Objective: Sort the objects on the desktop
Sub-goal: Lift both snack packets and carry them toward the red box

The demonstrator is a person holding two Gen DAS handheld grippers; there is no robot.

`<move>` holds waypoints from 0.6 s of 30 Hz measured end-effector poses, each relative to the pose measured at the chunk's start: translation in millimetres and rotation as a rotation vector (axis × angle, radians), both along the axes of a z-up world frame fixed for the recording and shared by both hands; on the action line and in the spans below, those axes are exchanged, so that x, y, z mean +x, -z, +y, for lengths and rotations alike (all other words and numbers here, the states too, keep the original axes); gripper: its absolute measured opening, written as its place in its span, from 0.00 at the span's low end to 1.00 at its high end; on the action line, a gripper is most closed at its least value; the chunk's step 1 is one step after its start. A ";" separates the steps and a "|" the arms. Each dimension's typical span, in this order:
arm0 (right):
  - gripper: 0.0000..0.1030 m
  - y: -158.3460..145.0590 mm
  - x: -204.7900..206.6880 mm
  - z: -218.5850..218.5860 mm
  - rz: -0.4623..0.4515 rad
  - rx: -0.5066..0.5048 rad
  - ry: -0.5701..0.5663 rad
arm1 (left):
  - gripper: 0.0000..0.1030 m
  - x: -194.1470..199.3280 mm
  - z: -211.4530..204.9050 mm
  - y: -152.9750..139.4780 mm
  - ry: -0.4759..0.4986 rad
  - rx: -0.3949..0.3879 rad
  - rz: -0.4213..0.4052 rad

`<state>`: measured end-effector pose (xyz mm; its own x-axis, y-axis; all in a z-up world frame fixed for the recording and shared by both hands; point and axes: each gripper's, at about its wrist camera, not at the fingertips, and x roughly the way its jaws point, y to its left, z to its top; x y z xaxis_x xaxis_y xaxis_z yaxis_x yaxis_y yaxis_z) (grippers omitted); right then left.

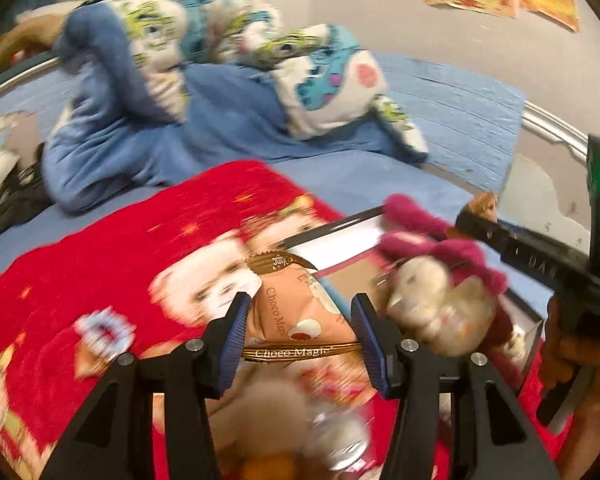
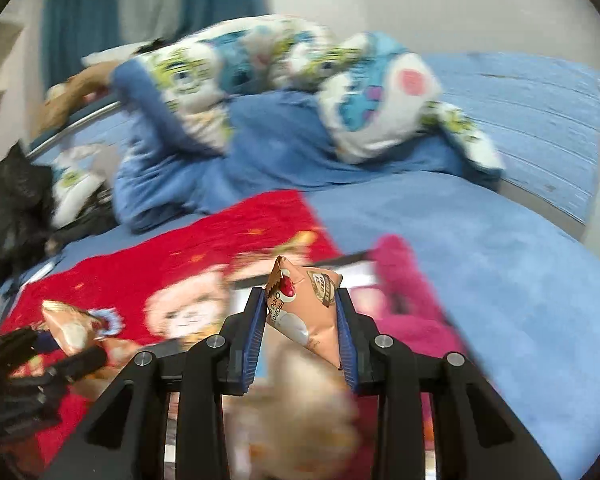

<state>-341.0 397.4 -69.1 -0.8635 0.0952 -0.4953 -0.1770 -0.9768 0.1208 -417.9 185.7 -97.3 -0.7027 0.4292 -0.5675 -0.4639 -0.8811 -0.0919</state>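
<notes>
A: Snack packets: one (image 1: 296, 312) clamped in left gripper (image 1: 298, 320), another (image 2: 306, 312) in right gripper (image 2: 302, 324), above red blanket (image 1: 120, 240).

B: Mid-carry, seemingly; next, finding each packet's sorting spot.

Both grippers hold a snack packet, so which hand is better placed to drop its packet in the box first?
Probably the left: the left gripper holds its snack packet right before the box. The right gripper looks about as close, so it's marginal.

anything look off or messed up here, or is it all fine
Nothing spilled or torn. Each gripper is clamped on a peach Choco Magic snack packet: left gripper squeezes its packet so it bows; right gripper holds its packet tilted. Both views are motion-blurred.
</notes>
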 end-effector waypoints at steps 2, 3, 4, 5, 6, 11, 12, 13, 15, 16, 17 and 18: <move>0.31 1.1 6.9 17.5 -0.002 -0.006 0.053 | 0.52 -8.7 23.4 -4.0 0.042 0.011 0.002; 0.31 1.4 12.0 27.8 0.002 -0.014 0.081 | 0.52 -13.1 33.8 -5.8 0.062 0.020 0.000; 0.31 1.8 14.9 34.0 0.004 -0.020 0.094 | 0.52 -17.4 44.2 -7.5 0.081 0.030 -0.003; 0.31 2.4 18.0 40.4 0.004 -0.025 0.109 | 0.52 -22.4 54.0 -8.8 0.094 0.039 -0.003; 0.31 2.7 19.9 44.1 0.005 -0.024 0.119 | 0.52 -27.3 62.8 -9.8 0.105 0.044 -0.008; 0.31 7.6 22.6 55.9 -0.007 -0.026 0.150 | 0.52 -57.8 95.5 -7.5 0.117 0.028 -0.048; 0.31 7.5 22.8 53.5 -0.024 0.000 0.156 | 0.52 -62.8 98.3 -6.2 0.111 0.027 -0.051; 0.32 6.0 25.4 49.4 -0.038 0.034 0.153 | 0.52 -69.7 101.7 -4.7 0.096 0.018 -0.052; 0.32 2.8 31.3 48.2 -0.038 0.039 0.140 | 0.52 -79.3 107.9 0.5 0.094 -0.013 -0.067; 0.32 0.9 36.5 49.3 -0.031 0.035 0.133 | 0.52 -83.9 111.1 4.8 0.102 -0.030 -0.078; 0.32 0.2 40.7 49.6 -0.031 0.033 0.127 | 0.52 -88.0 113.5 9.2 0.108 -0.040 -0.088; 0.32 0.7 43.1 48.3 -0.042 0.039 0.114 | 0.52 -92.3 115.4 14.1 0.112 -0.053 -0.099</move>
